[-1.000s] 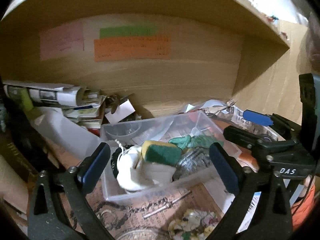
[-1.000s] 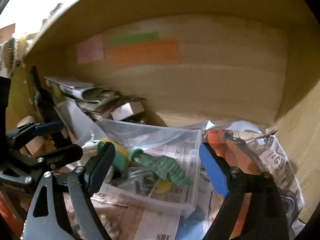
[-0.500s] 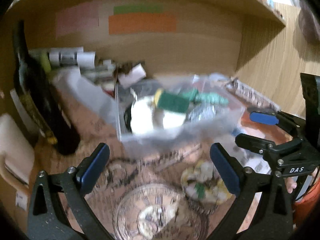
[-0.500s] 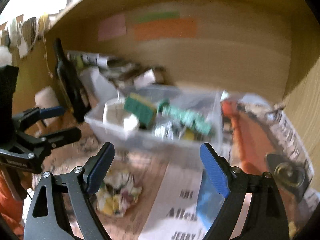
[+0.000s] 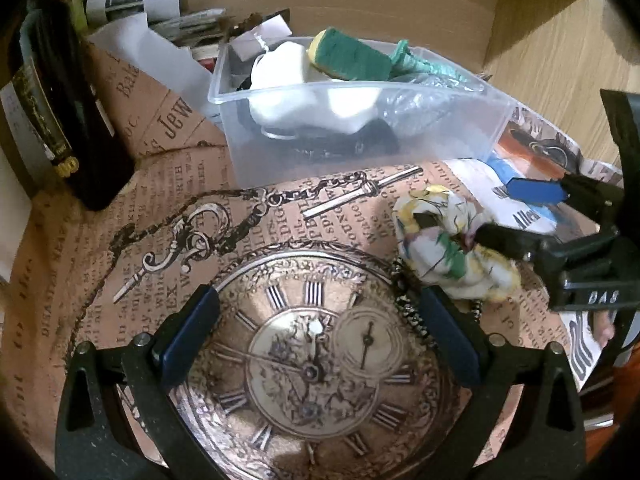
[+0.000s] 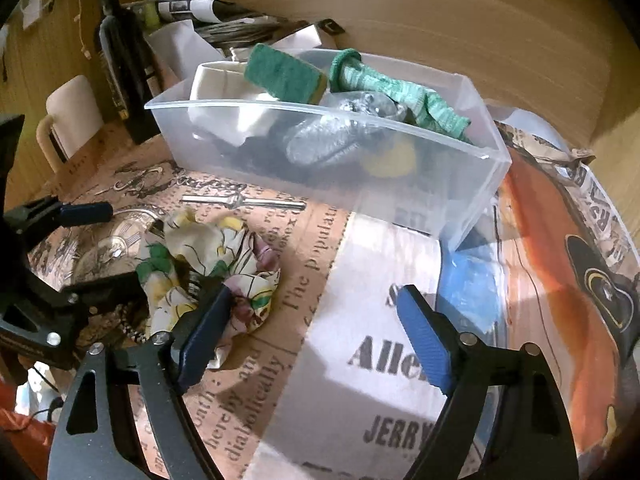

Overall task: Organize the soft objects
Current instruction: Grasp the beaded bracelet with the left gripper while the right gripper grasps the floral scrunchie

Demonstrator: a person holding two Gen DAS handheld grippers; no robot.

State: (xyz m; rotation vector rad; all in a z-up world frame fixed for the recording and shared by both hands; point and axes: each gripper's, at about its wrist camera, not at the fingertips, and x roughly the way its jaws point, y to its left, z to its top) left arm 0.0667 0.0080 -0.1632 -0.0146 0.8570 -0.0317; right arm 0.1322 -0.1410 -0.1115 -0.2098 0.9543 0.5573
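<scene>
A clear plastic bin [image 5: 420, 148] [image 6: 400, 184] stands on the papered desk and holds a green-and-yellow sponge [image 5: 352, 58] [image 6: 284, 76], a white soft item [image 5: 288, 80], a green knitted sock [image 6: 400, 96] and a silvery scourer [image 6: 332, 140]. A crumpled floral cloth [image 5: 448, 248] [image 6: 208, 268] lies loose in front of the bin. My left gripper [image 5: 320, 332] is open and empty, above the clock print, left of the cloth. My right gripper [image 6: 316, 336] is open; its left finger lies over the cloth's near edge.
A dark bottle [image 5: 60, 112] [image 6: 120, 56] stands at the left, with a cream mug [image 6: 68, 120] beside it. Rolled newspapers and papers [image 5: 152, 12] pile against the wooden back wall. Printed paper covers the desk [image 6: 380, 340].
Both grippers have pulled back from the bin and tilted down toward the desk. The floral cloth has come into view between them. Both stay open.
</scene>
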